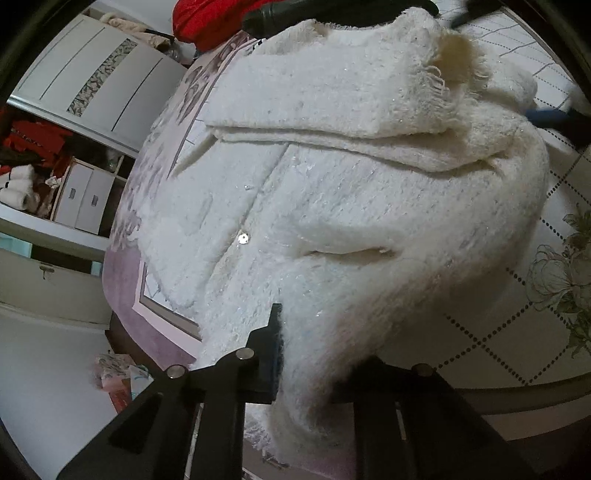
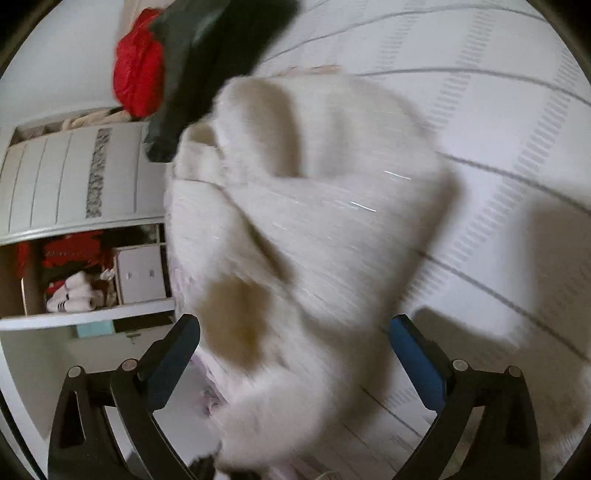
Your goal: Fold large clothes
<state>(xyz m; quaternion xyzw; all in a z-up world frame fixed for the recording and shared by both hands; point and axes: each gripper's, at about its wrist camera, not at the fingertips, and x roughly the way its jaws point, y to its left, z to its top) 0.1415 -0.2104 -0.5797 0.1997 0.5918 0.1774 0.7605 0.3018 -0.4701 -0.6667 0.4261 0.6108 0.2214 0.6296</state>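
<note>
A fluffy white cardigan (image 1: 332, 192) with a shiny button lies on the bed, one sleeve folded across its upper part. My left gripper (image 1: 314, 354) is shut on the cardigan's lower edge; the fabric bunches between the fingers and hides the right one. In the right wrist view the same cardigan (image 2: 314, 221) is blurred with motion. My right gripper (image 2: 295, 332) is open, its blue-padded fingers on either side of the fabric with nothing pinched. It also shows in the left wrist view (image 1: 554, 118) at the cardigan's far right edge.
The bed has a pink patterned bedspread (image 1: 125, 280) and a white quilted cover (image 1: 535, 295). A red garment (image 1: 207, 18) and a dark garment (image 2: 207, 66) lie at the far end. A white wardrobe (image 1: 96, 74) with open shelves stands on the left.
</note>
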